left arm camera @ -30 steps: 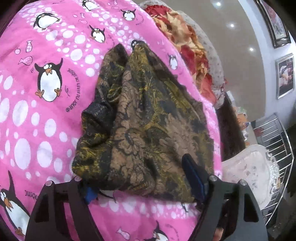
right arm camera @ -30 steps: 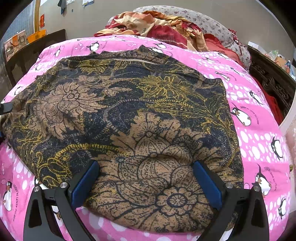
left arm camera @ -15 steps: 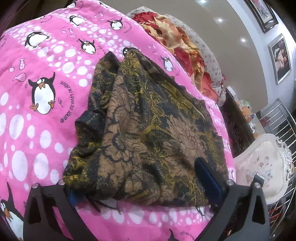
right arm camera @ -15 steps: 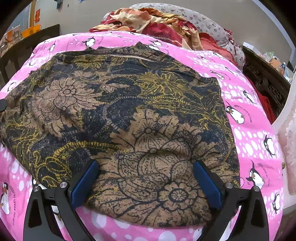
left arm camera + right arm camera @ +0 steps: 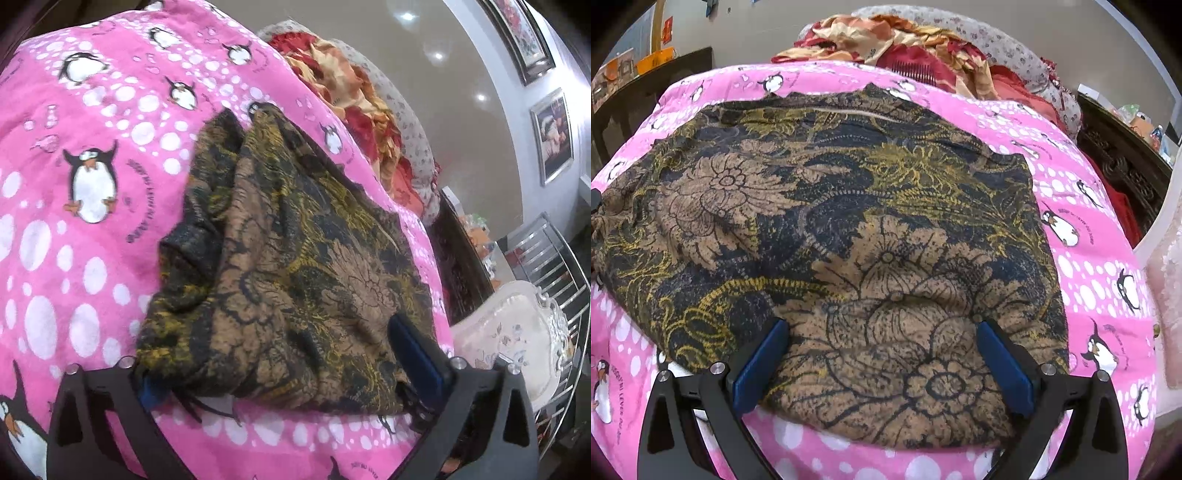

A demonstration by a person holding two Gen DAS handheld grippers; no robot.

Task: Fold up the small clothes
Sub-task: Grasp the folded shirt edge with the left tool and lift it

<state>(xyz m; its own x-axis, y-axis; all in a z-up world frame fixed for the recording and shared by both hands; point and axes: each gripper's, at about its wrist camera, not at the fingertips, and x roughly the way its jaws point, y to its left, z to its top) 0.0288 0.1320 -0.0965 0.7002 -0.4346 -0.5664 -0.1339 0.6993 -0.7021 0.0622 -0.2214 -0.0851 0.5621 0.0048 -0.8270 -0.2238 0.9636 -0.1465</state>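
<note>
A dark floral garment (image 5: 295, 277) in brown, black and yellow lies folded on a pink penguin blanket (image 5: 92, 258). My left gripper (image 5: 273, 354) straddles its near edge. Its jaws stand wide and are closing, with the cloth between them. The left fingertip is tucked under the hem, and the right blue pad (image 5: 410, 350) lies on top. In the right wrist view the same garment (image 5: 868, 240) fills the middle. My right gripper (image 5: 882, 328) is open over its near edge, both blue pads resting on the cloth, far apart.
A heap of red and orange bedding (image 5: 905, 40) lies at the far end of the pink blanket (image 5: 1100, 295). A dark carved bed frame (image 5: 458, 258), a white ornate chair back (image 5: 509, 332) and a metal rack (image 5: 554, 258) stand to the right.
The left gripper's fingers have spread wider around the garment's edge and its view has tilted slightly. The garment and the right gripper have stayed put.
</note>
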